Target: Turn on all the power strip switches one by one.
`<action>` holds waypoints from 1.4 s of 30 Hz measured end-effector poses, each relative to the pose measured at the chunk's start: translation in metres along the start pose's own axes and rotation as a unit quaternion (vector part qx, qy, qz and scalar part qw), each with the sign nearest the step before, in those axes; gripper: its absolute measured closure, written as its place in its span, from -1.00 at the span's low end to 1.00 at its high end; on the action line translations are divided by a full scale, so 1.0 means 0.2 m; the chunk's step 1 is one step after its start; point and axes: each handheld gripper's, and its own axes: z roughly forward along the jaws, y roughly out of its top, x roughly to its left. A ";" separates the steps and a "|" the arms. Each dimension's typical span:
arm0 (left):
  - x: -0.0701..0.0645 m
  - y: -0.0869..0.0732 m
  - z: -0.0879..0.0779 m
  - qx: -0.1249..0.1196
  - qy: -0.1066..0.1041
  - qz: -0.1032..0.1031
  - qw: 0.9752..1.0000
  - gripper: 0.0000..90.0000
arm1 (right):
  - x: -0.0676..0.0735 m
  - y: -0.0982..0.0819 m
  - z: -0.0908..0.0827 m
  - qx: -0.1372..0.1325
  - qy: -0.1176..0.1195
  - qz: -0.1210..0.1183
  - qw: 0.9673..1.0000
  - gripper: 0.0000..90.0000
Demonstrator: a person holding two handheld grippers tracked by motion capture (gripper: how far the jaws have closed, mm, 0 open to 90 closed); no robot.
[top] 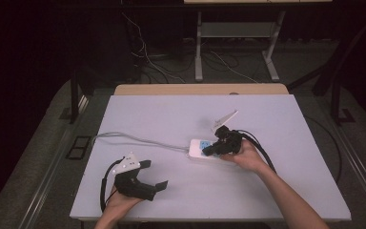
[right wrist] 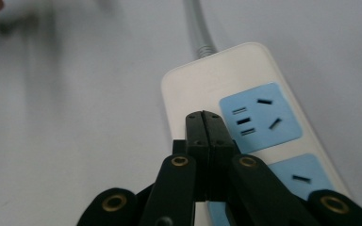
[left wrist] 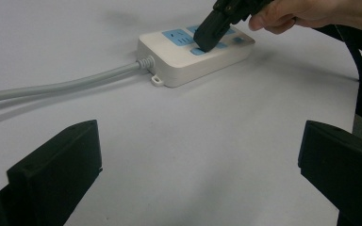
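A: What is the thing in the middle of the work?

B: A white plastic power strip (top: 204,150) with light blue socket faces. It lies flat on the table, a little right of the centre, nearer to the person's side. Its thick grey cable (top: 138,139) runs from its left end across the surface toward the left edge.

A: And the right gripper (top: 208,150)?

B: Its two black jaws are pressed fully together, with nothing between them. In the right gripper view the closed tips (right wrist: 204,123) are over the white top of the strip, just beside a blue socket face (right wrist: 260,117). In the left gripper view the tip stands on a small blue part of the strip. I cannot tell if it really pushes.

A: The left gripper (top: 156,174)?

B: It rests in the left hand (top: 121,199) near the front left of the table, well apart from the strip. Its jaws stand wide open and hold nothing.

A: How is the surface?

B: A pale grey-white board (top: 181,191), smooth and matt, lying on a light wooden table (top: 200,89) whose far edge shows behind it.

A: And the room?

B: Dark. There is grey floor (top: 38,143) around the table, loose white cables (top: 145,57) on the floor behind, and the pale metal legs of another table (top: 198,47) farther back.
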 end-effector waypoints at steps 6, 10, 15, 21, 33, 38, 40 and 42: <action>0.00 0.00 0.00 -0.001 0.001 -0.002 1.000 -1.00 | 0.00 0.01 0.00 0.001 -0.011 -0.005 1.000 1.00; 0.00 0.00 0.00 -0.003 0.001 -0.001 1.000 -1.00 | 0.01 0.01 0.00 0.004 -0.019 -0.006 1.000 1.00; -0.01 0.00 0.00 -0.003 0.000 0.000 1.000 -1.00 | 0.05 0.05 0.01 0.031 -0.044 -0.027 0.998 1.00; 0.00 0.00 0.00 -0.005 0.002 -0.001 1.000 -1.00 | 0.08 0.07 0.02 0.051 -0.063 -0.043 0.996 1.00; 0.01 0.00 -0.02 -0.009 0.005 -0.007 1.000 -1.00 | 0.09 0.10 0.03 0.076 -0.066 -0.066 0.993 1.00; 0.02 0.00 -0.02 -0.008 0.004 -0.007 1.000 -1.00 | 0.07 0.10 0.03 0.074 -0.056 -0.062 0.994 1.00; 0.02 0.00 -0.01 -0.007 0.004 -0.007 1.000 -1.00 | 0.07 0.11 0.02 0.065 -0.050 -0.056 0.995 1.00; 0.02 0.00 -0.01 -0.008 0.004 -0.008 1.000 -1.00 | 0.06 0.11 0.02 0.062 -0.044 -0.051 0.996 1.00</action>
